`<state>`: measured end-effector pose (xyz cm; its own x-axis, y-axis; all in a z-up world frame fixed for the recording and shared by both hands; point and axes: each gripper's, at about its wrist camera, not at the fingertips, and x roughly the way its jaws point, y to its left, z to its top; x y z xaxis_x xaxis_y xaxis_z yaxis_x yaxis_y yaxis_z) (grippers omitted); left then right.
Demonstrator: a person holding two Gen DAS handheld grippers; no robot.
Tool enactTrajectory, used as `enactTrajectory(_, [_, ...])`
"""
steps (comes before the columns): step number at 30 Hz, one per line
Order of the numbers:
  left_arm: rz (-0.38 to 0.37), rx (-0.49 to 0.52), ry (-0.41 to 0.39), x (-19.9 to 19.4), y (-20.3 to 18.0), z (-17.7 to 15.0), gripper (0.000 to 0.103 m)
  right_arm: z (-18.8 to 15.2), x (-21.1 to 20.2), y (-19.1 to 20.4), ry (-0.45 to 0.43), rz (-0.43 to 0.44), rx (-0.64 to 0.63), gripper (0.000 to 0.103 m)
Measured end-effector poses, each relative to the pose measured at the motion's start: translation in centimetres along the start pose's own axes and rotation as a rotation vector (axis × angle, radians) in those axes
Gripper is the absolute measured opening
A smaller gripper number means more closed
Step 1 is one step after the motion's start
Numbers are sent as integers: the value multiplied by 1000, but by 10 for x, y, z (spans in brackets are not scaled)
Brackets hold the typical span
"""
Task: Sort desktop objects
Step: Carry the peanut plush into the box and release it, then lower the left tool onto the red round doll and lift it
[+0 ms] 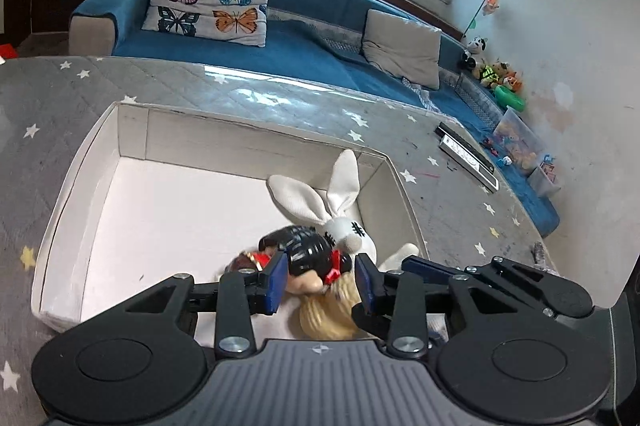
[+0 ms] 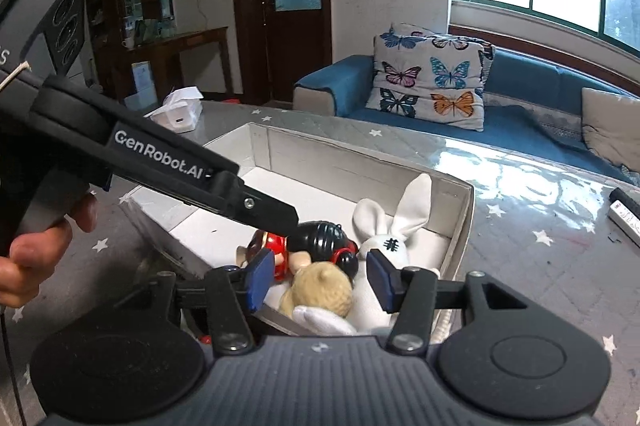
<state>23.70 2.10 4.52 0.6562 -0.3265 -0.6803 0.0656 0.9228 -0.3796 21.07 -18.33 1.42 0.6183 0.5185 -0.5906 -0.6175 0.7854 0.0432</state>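
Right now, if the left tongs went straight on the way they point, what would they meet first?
Probably the black and red toy in the white box: it sits right between the open left tongs, with the white rabbit just behind. Depth is hard to judge.

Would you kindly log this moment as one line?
left gripper: open around black toy | right gripper: open | white box: rabbit, bear
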Motion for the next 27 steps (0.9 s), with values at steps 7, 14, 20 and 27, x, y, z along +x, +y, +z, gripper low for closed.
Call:
enactTrajectory(7, [-1,27,-10,-21,-7,-20,40,-9,-31,14,-38,-3,-34,61])
enactTrajectory(14, [-13,5,-15,-40,-4,-39,40,-27,-50,30,-23,12,-70,67])
enactTrajectory(20, [-1,20,10,-42,-1,-57,40,-48,-51,42,19,38,-65,69])
enactTrajectory(27, [11,-5,49,-32,3,-73,40,-62,-38,50,50,66,-52,69])
